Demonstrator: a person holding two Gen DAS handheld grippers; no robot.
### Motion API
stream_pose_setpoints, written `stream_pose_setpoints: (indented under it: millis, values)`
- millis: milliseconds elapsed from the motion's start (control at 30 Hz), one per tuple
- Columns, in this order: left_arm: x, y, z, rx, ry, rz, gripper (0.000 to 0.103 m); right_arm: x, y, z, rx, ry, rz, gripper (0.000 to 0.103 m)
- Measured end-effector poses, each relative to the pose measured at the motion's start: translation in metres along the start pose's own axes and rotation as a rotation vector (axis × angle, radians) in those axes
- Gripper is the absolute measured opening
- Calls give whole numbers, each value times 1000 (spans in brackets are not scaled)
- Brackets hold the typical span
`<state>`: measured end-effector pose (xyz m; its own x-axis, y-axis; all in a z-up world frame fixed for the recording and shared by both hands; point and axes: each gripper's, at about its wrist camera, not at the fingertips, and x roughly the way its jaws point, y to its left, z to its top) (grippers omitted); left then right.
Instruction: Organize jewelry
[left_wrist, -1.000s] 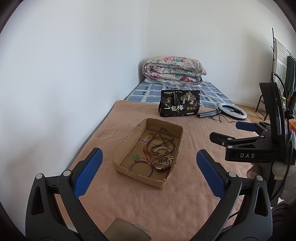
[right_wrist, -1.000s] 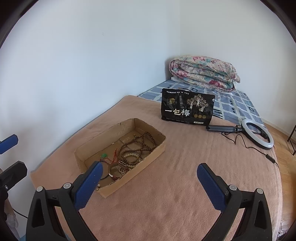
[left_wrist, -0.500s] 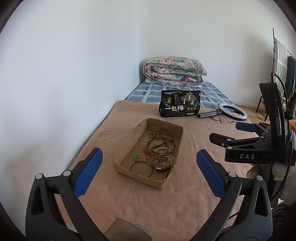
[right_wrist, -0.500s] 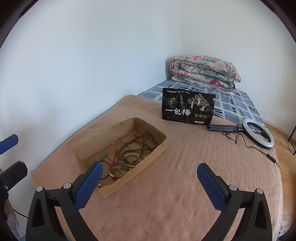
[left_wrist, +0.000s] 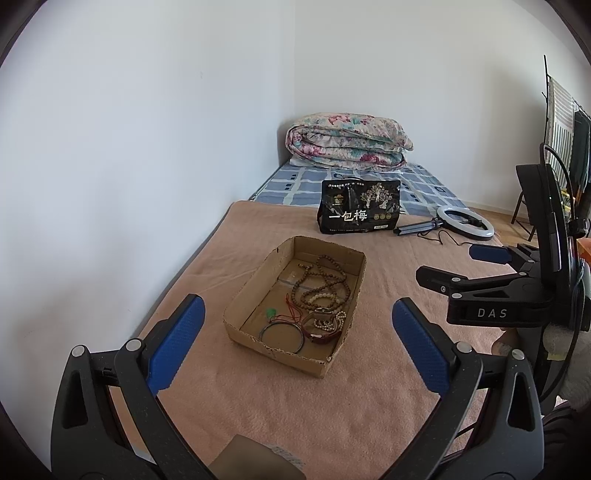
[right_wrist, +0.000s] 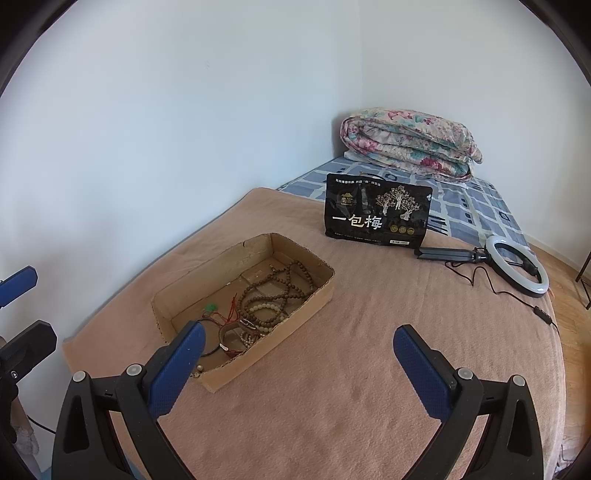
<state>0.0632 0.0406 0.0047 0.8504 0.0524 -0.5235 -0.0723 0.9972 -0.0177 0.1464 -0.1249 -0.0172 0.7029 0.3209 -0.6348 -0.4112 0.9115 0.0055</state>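
Note:
A shallow cardboard box (left_wrist: 236, 317) (right_wrist: 258, 362) lies on a tan blanket. Inside it are brown bead strings (left_wrist: 321, 286) (right_wrist: 284, 284), a pale bead bracelet (right_wrist: 264, 308), a thin bangle (left_wrist: 281, 334), a brown watch (left_wrist: 321, 330) and a green charm on red cord (left_wrist: 271, 313) (right_wrist: 211, 307). My left gripper (left_wrist: 295, 332) is open, short of the box with nothing between its blue pads. My right gripper (right_wrist: 295, 354) is open too, just right of the box's near corner; it also shows in the left wrist view (left_wrist: 461, 267).
A black snack bag (left_wrist: 359, 211) (right_wrist: 377, 216) stands beyond the box. A ring light (left_wrist: 464, 222) (right_wrist: 517, 266) with its cable lies to the right. A folded floral quilt (left_wrist: 347, 142) (right_wrist: 410, 144) sits by the wall corner. A white wall runs along the left.
The right wrist view has crept slightly closer to the box. Both grippers stay open and the left view is nearly unchanged.

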Motion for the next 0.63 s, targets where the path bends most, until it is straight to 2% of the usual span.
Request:
stream_pose_setpoints:
  millis: [633]
  values:
    - [-2, -2, -4, 16, -21, 24, 103, 1, 1, -1, 0, 0, 0, 103]
